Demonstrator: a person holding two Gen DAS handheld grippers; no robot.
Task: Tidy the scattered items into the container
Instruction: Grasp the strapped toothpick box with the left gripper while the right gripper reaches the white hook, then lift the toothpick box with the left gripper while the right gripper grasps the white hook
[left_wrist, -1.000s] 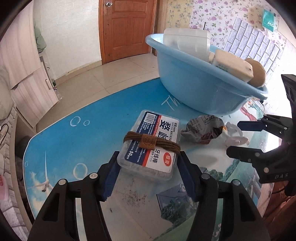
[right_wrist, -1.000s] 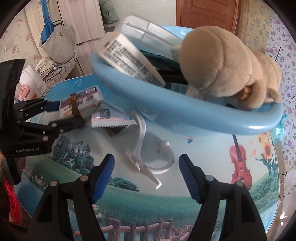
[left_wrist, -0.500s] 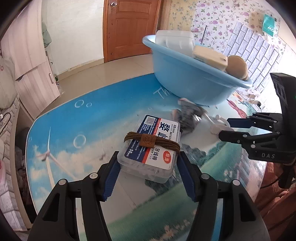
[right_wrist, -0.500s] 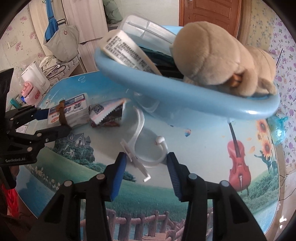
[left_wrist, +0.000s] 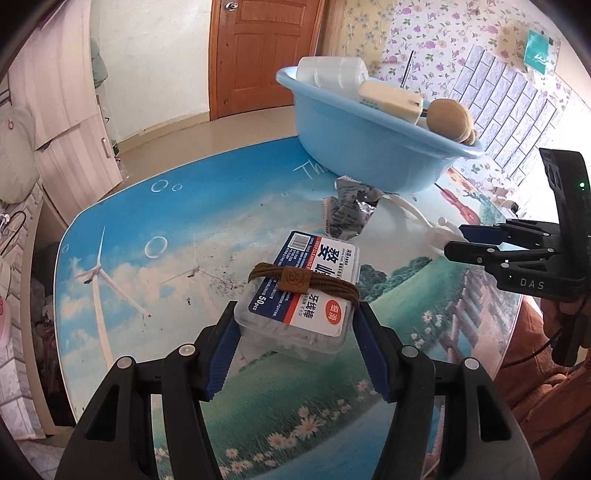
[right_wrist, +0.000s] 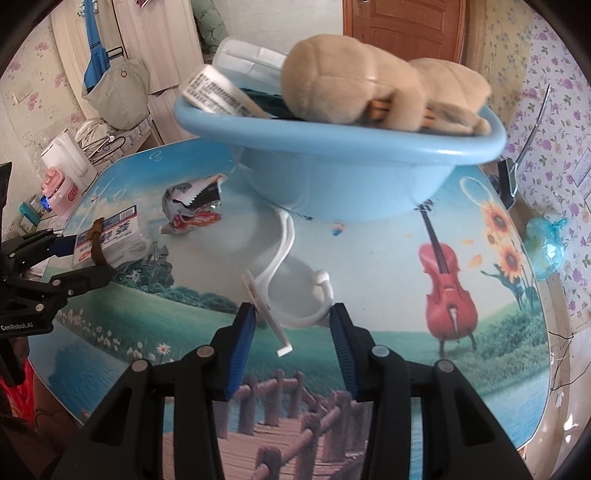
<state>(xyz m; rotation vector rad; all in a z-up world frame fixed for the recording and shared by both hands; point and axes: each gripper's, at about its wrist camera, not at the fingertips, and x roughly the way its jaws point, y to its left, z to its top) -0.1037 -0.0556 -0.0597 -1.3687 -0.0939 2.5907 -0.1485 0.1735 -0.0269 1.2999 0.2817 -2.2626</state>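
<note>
My left gripper (left_wrist: 295, 354) is shut on a clear box of floss picks (left_wrist: 299, 295) with a brown hair band (left_wrist: 295, 282) around it, held just above the table. My right gripper (right_wrist: 291, 332) has its jaws closing on a white plastic hook (right_wrist: 284, 258), and both pads touch its curved end. A crumpled snack packet (right_wrist: 192, 206) lies on the table between the two grippers. Behind it stands the blue basin (right_wrist: 332, 177), which holds a tan plush toy (right_wrist: 351, 81), a white bottle and other items.
The round table (left_wrist: 122, 229) carries a printed landscape cover, and its edge runs close below both grippers. A small blue bag (right_wrist: 546, 243) sits at the table's far right rim. A wooden door, cupboards and a hanging bag stand behind.
The right jaws closed from wide apart onto the white hook. My left gripper drew back from the basin with the floss box in it, and the basin now looks smaller.
</note>
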